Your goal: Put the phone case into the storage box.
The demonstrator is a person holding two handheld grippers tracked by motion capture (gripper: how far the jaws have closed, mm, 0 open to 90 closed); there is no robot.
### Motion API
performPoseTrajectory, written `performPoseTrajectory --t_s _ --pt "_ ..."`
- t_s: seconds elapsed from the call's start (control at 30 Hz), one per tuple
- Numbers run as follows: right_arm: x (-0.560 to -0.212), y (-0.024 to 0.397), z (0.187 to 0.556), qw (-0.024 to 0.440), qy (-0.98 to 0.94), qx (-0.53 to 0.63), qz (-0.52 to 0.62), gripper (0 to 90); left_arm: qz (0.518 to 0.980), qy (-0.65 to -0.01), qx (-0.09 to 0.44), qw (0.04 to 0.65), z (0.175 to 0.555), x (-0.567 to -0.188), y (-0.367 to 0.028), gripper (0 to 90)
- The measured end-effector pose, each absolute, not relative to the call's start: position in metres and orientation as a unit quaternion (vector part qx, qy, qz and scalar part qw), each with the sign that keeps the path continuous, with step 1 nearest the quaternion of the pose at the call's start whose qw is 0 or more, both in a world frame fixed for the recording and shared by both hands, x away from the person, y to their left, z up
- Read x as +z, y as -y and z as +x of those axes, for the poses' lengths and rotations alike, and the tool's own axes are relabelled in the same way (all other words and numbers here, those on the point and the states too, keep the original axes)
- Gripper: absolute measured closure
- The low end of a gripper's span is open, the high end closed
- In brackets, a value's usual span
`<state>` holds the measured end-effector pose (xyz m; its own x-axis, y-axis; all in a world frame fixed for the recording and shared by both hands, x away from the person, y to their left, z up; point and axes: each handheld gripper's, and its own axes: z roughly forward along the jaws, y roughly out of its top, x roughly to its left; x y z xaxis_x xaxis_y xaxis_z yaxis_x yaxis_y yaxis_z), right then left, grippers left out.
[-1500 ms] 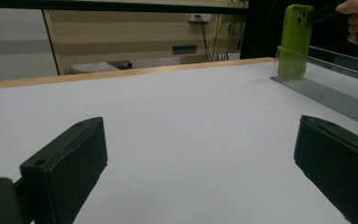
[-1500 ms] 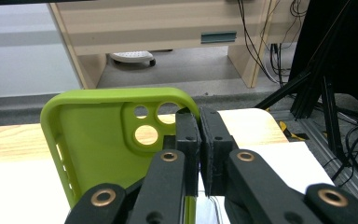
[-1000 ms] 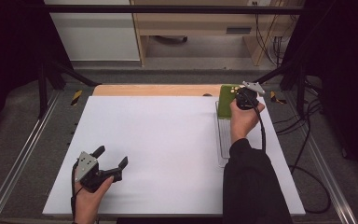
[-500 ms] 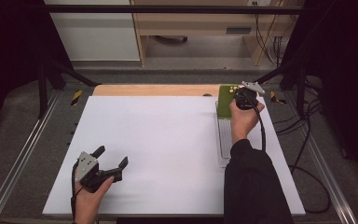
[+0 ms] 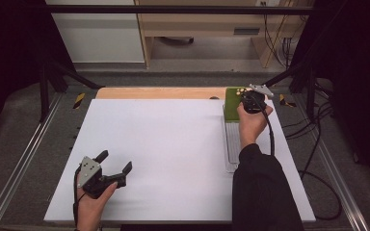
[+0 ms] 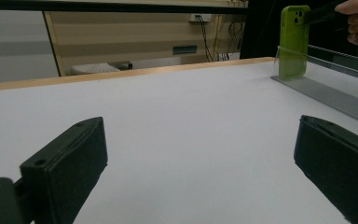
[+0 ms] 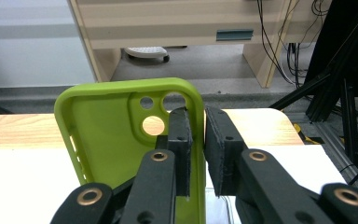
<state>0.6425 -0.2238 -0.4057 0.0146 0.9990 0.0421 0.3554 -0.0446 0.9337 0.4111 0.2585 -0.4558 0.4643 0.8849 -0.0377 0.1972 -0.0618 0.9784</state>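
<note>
**Gripping a green case at the far edge**

Spreading across most of the table is a white board (image 5: pixel 173 154), with a strip of pale wood (image 5: pixel 159 93) showing at its far side and a clear ribbed tray (image 5: pixel 230 144) along its right part. Beyond stand a light wooden desk and tangled cables against dark surroundings.

The right gripper (image 7: pixel 196 154) is stretched forward at the board's far right, its jaws astride one side wall of the green phone case (image 7: pixel 107 135); they have just been opening slightly, and a thin gap shows beside the wall. The case stands upright at the tray's far end. The left gripper (image 5: pixel 113 166) rests low near the board's front left, jaws spread wide with nothing between them.
</note>
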Motion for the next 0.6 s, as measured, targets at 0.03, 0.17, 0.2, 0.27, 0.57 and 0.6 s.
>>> performPoseTrajectory --t_s 0.03,0.17,0.2,0.27,0.57,0.6 --pt "-0.4058 0.2238 0.6426 0.391 -0.57 0.411 0.595 80.4 0.657 -0.412 0.314 0.547 0.4111 -0.4558 -0.2586 2.0" --pt "-0.4065 0.2237 0.6429 0.39 -0.571 0.411 0.594 79.1 0.657 -0.412 0.314 0.548 0.4111 -0.4557 -0.2587 2.0" --pt "-0.4066 0.2237 0.643 0.39 -0.571 0.411 0.594 78.8 0.657 -0.412 0.314 0.547 0.4111 -0.4557 -0.2587 2.0" --pt "-0.4067 0.2239 0.6431 0.39 -0.572 0.41 0.594 78.1 0.657 -0.411 0.314 0.548 0.4111 -0.4558 -0.2586 2.0" --pt "-0.4072 0.2241 0.6433 0.386 -0.574 0.413 0.592 74.3 0.658 -0.411 0.314 0.547 0.4111 -0.4558 -0.2586 2.0" --pt "-0.4072 0.2239 0.6434 0.386 -0.574 0.413 0.592 73.8 0.658 -0.411 0.314 0.547 0.4112 -0.4558 -0.2586 2.0"
